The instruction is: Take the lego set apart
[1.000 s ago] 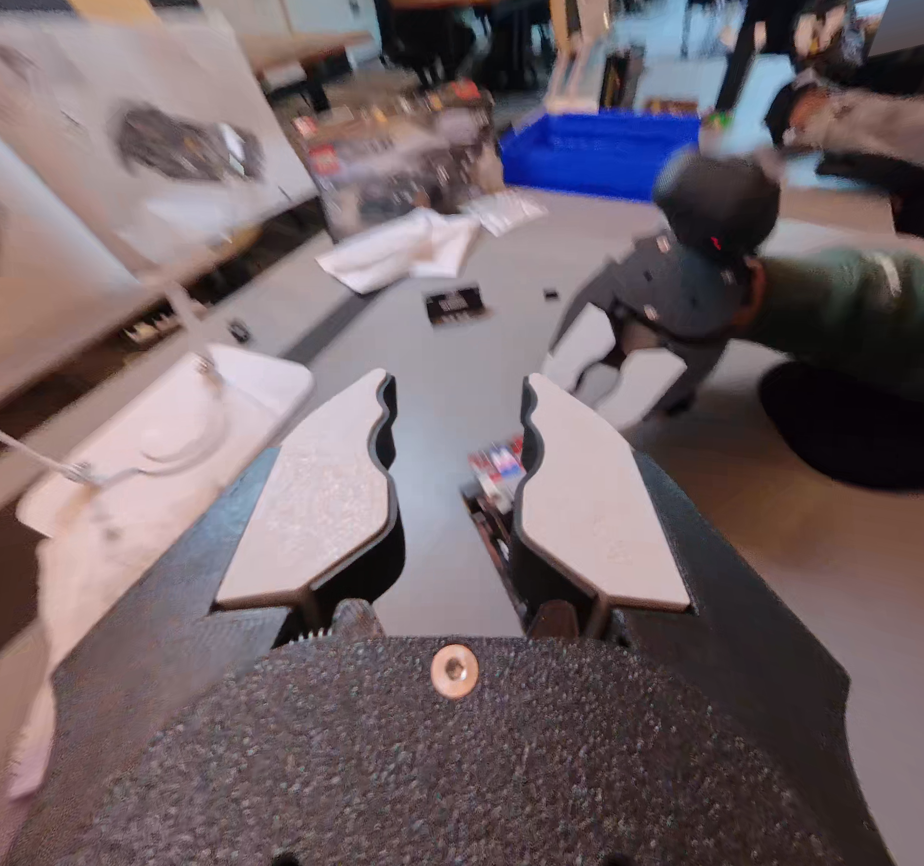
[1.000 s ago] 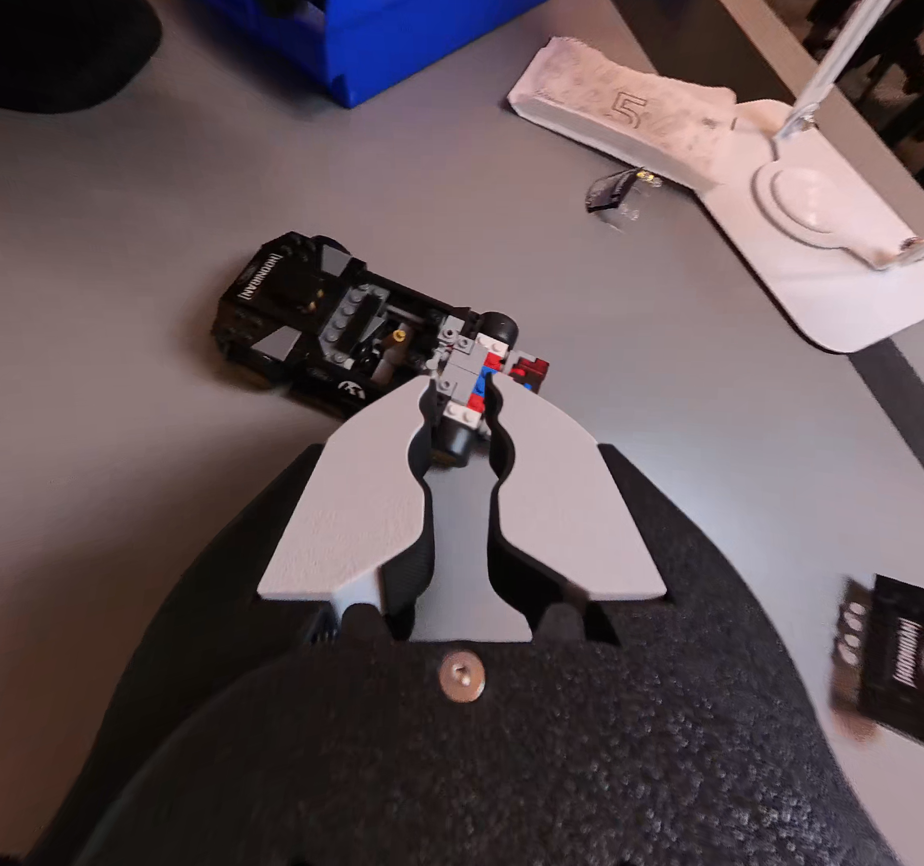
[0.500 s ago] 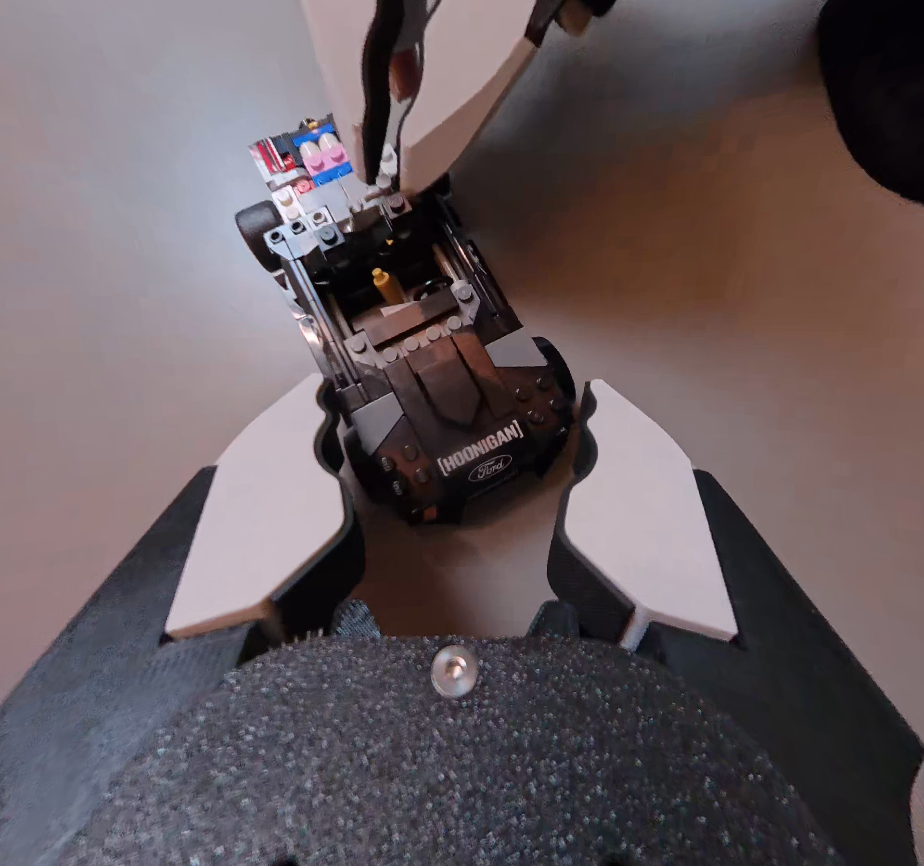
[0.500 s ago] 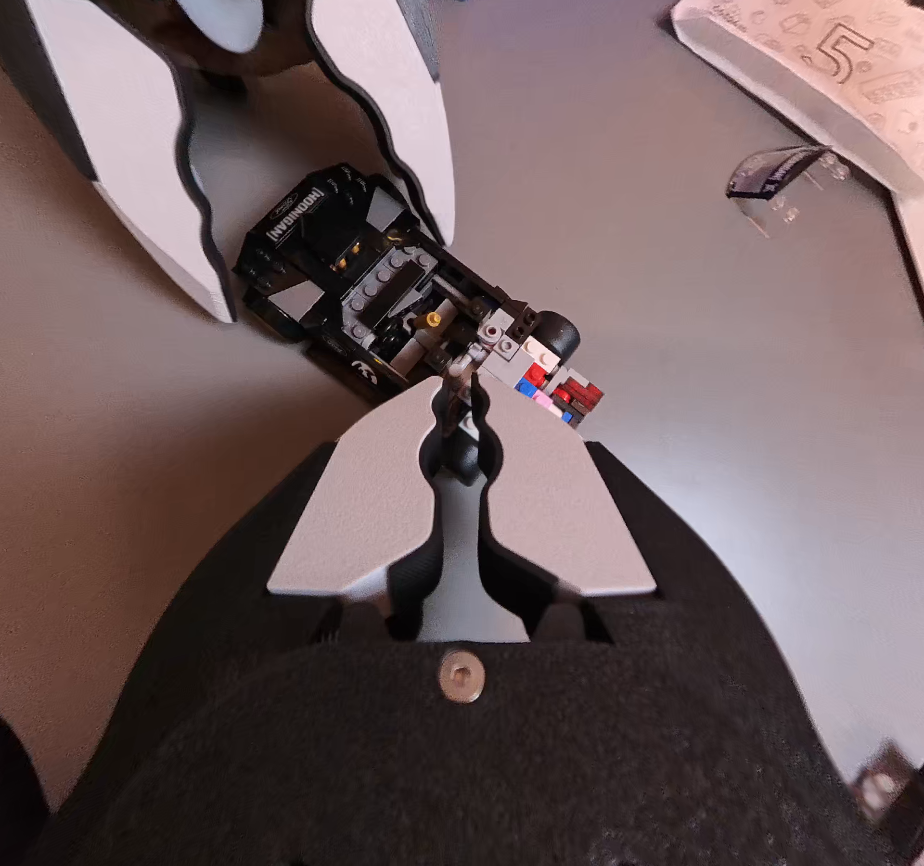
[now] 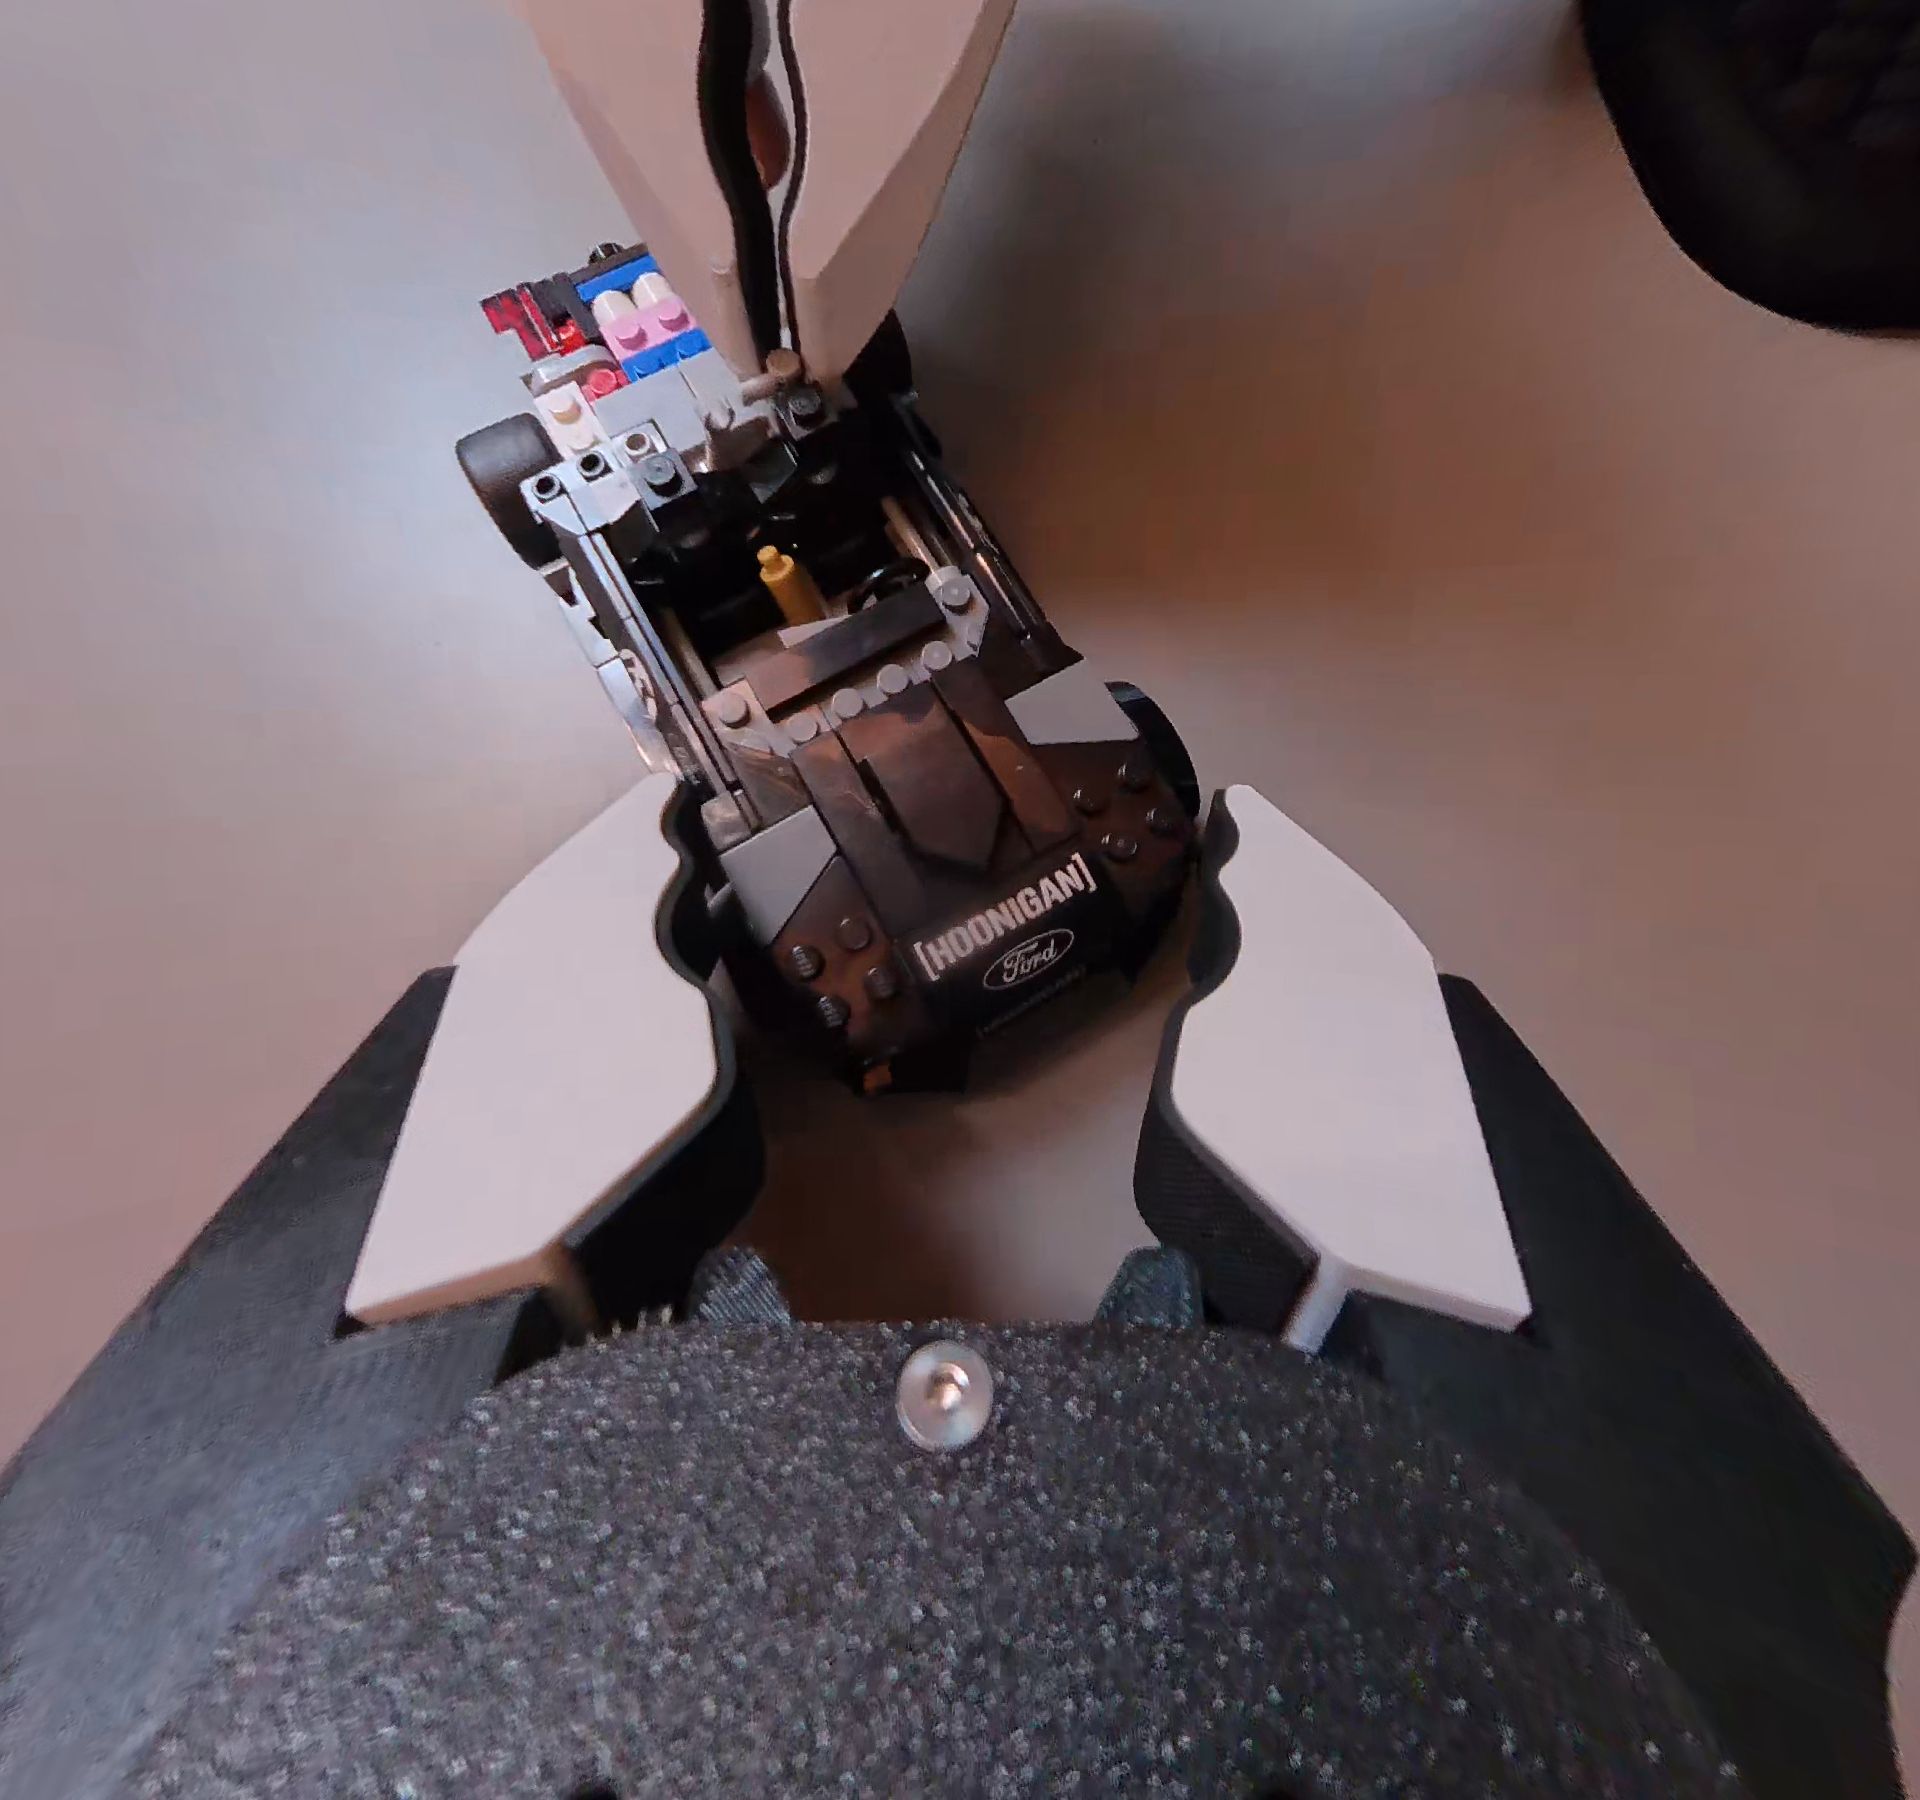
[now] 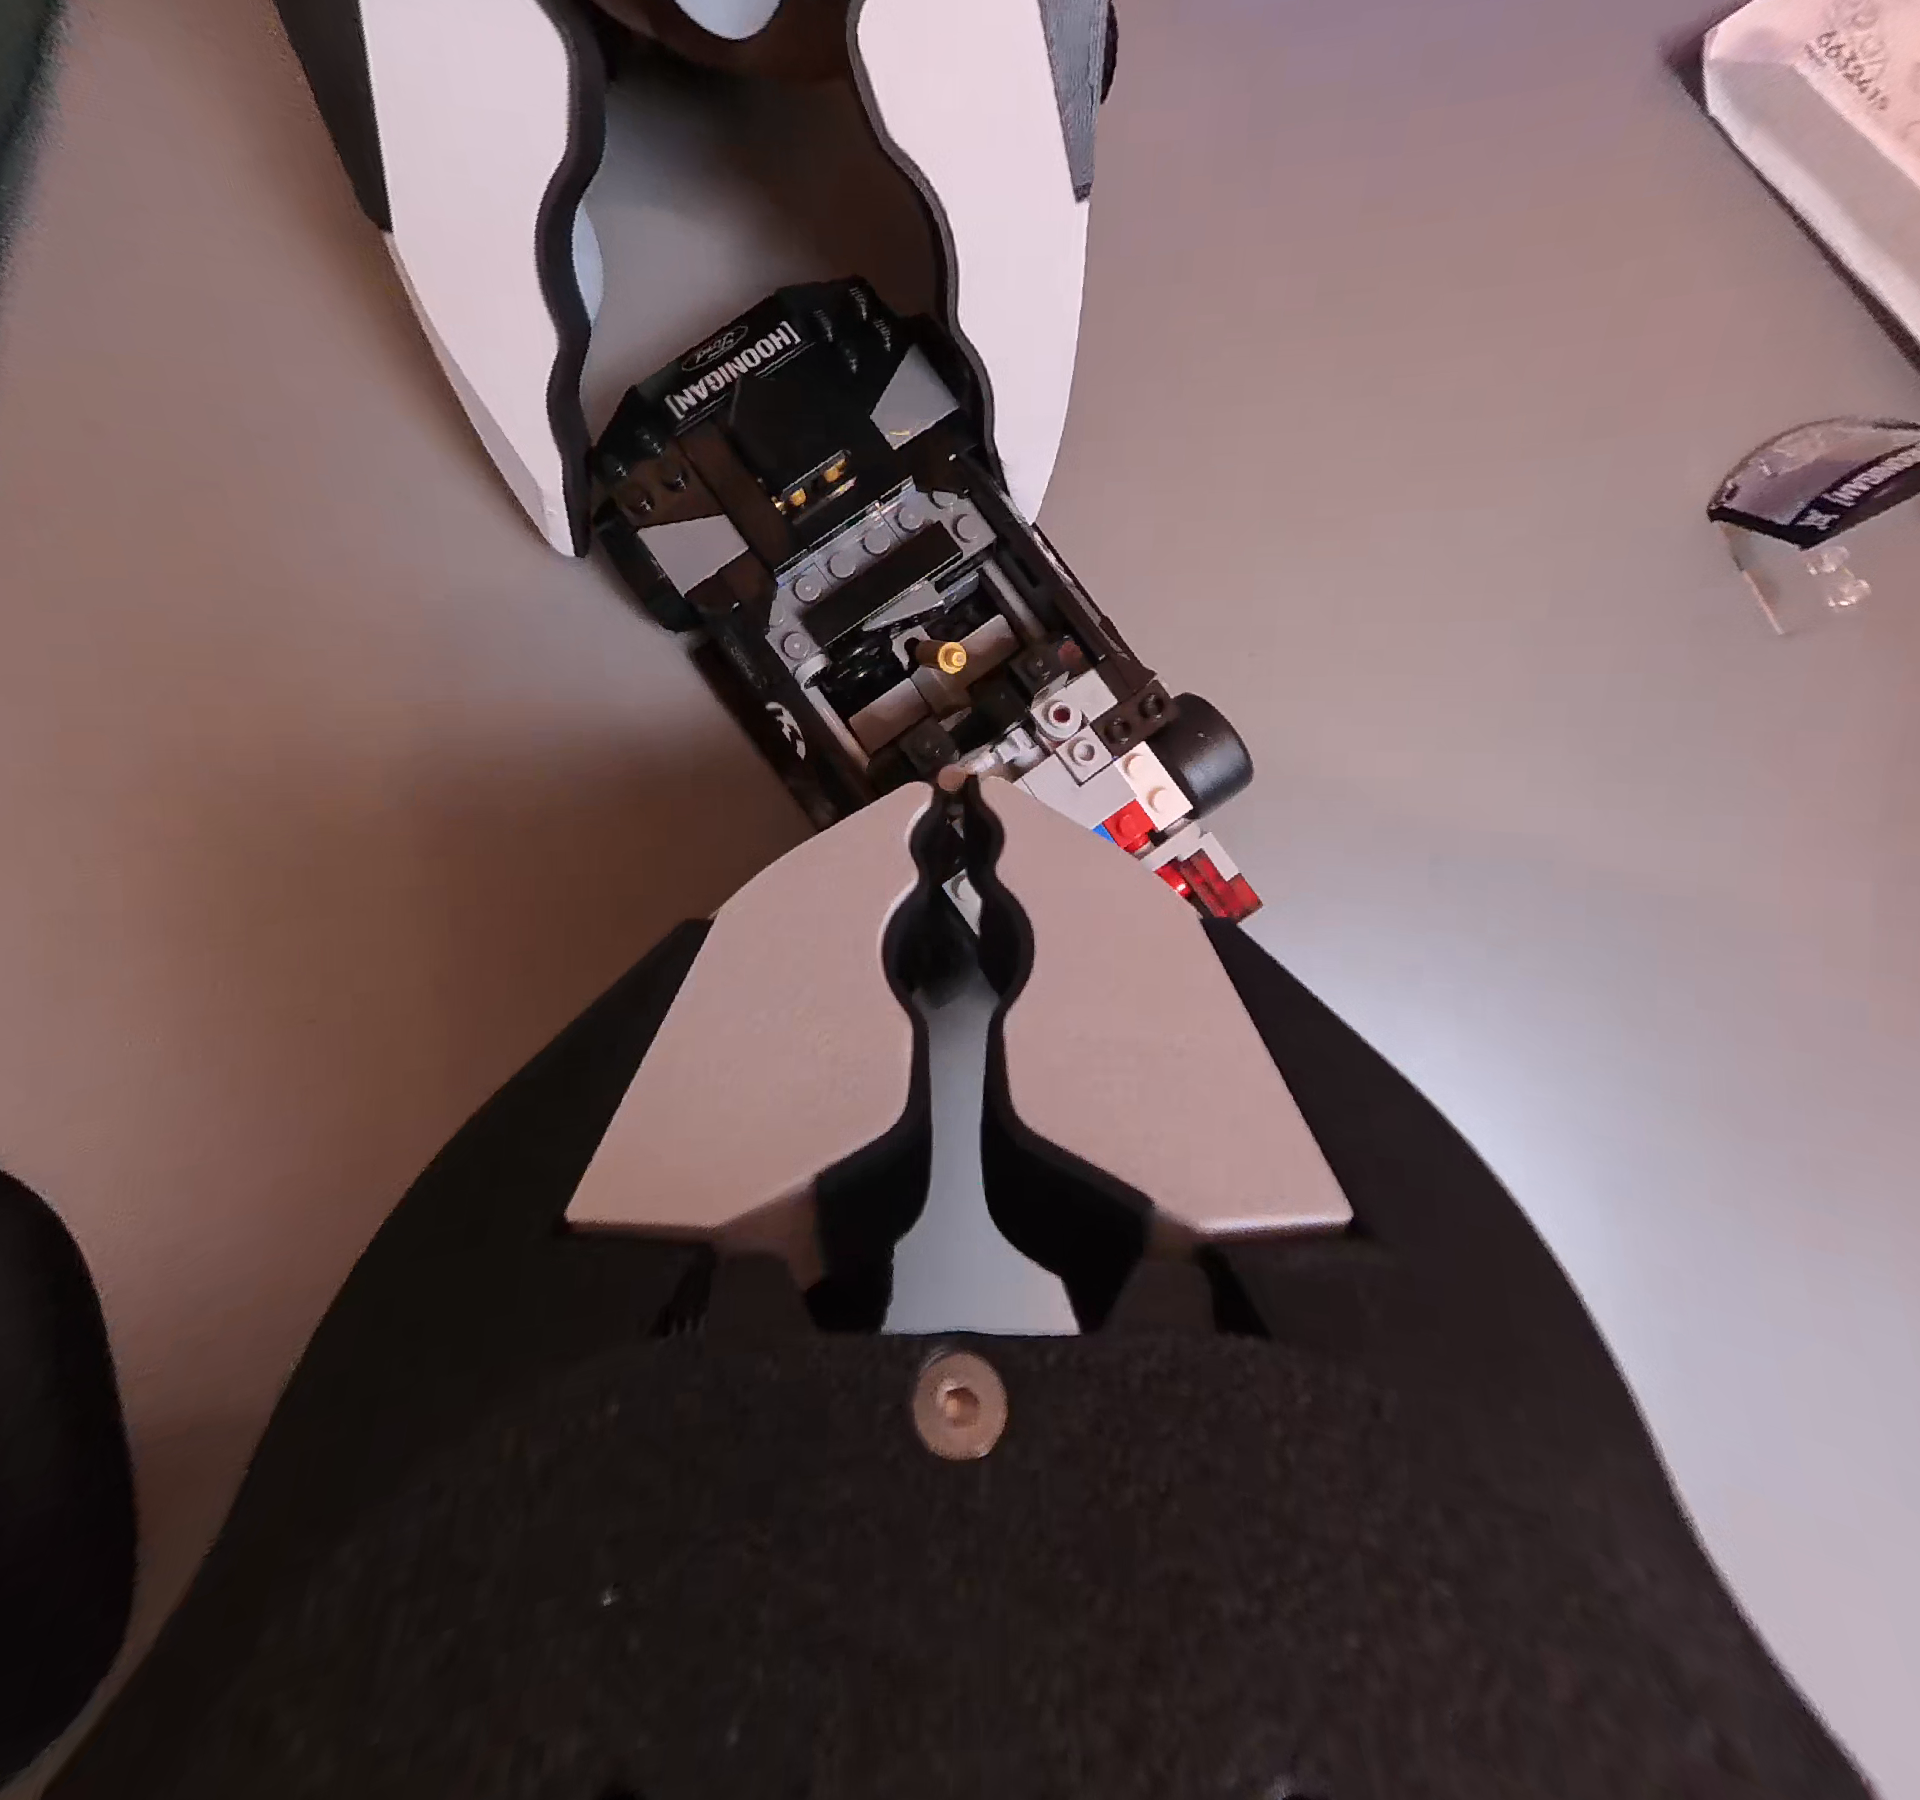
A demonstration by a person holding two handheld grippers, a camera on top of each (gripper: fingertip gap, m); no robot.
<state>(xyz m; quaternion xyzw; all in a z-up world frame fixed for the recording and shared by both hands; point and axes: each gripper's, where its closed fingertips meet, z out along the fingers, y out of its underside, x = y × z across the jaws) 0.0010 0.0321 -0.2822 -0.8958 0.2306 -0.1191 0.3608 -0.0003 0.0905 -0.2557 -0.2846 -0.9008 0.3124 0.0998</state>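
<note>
A blocky black lego car (image 5: 914, 815) sits on a smooth grey counter (image 5: 260, 607). The left hand-held gripper (image 5: 940, 877) brackets its nose, spread wide. The right hand-held gripper (image 6: 956, 794) pinches a small grey rear piece (image 6: 977, 763).

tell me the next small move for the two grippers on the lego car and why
Probably close the left gripper on the lego car: its fingers straddle the nose with gaps either side, so the car isn't braced. The right gripper is already pinched on a small grey piece at the rear, ready to pull once the car is held.
</note>
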